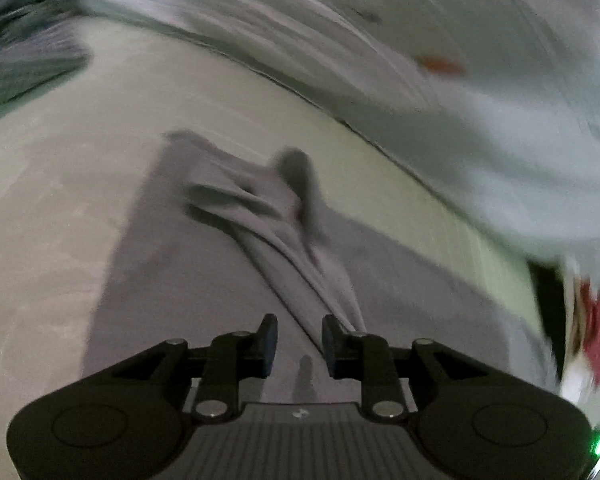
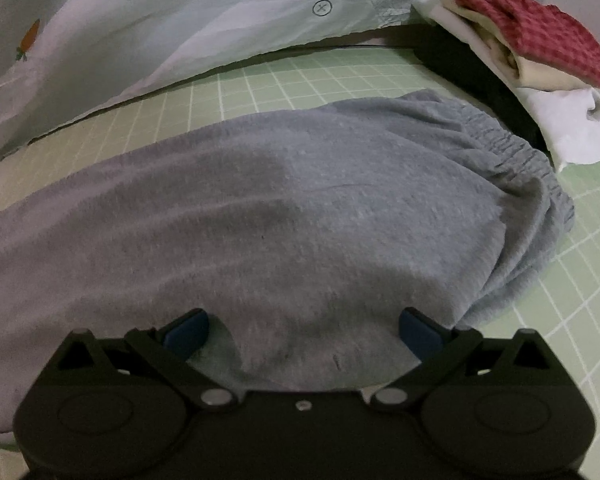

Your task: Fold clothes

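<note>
Only circled cross on sheet [image 2: 323, 7] (no words); both grippers [image 1: 299, 346] [image 2: 303, 332] spread over grey garment [image 2: 300, 208].

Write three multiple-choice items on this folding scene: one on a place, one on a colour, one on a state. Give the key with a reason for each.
1. Where does the folded stack topped by red checked cloth lie relative to the grey garment in the right wrist view?
A. Upper right, beyond the elastic waistband
B. Lower left
C. On top of it

2. What colour is the gridded mat?
A. Blue
B. Light green
C. Brown

3. How does the right gripper stand?
A. Shut on the mat
B. Out of view
C. Open, fingers spread over the garment's near edge

Key: A, the stack sits past the waistband at upper right; B, the mat shows green with pale lines; C, both blue pads stand far apart.
</note>
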### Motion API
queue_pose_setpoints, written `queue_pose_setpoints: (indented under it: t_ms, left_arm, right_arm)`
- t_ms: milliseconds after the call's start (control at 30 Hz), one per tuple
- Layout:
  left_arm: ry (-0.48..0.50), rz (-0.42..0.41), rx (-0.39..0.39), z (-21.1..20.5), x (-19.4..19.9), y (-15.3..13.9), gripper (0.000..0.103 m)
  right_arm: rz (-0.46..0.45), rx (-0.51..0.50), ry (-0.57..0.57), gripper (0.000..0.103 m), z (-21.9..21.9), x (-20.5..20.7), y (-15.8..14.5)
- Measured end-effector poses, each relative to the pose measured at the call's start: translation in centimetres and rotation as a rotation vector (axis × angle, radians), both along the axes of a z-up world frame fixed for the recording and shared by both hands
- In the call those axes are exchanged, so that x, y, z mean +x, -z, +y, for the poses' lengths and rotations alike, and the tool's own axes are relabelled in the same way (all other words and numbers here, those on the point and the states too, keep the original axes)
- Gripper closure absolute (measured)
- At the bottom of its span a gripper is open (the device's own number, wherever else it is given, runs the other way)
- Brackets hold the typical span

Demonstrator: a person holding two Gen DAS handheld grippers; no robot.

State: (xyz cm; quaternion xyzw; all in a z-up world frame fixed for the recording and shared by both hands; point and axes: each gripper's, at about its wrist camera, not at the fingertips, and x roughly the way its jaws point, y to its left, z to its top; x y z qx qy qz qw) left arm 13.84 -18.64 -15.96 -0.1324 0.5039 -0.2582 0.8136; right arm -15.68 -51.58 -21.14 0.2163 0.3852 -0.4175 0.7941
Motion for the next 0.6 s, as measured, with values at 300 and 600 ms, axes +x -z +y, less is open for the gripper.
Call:
queue_pose_setpoints:
  t_ms: [300, 600]
  left_arm:
    - [-0.138, 0.030, -0.016, 1.3, 4.1, 1.7, 0.064]
    - [-0.133, 0.016, -0.057, -1.2, 7.8, 3.2, 0.080]
  right_arm:
    - [0.026, -0.005, -0.010, 0.000, 0.0, 0.4, 0.1]
    - [0.033, 0.000, -0.020, 0.000, -0.1, 0.5, 0.1]
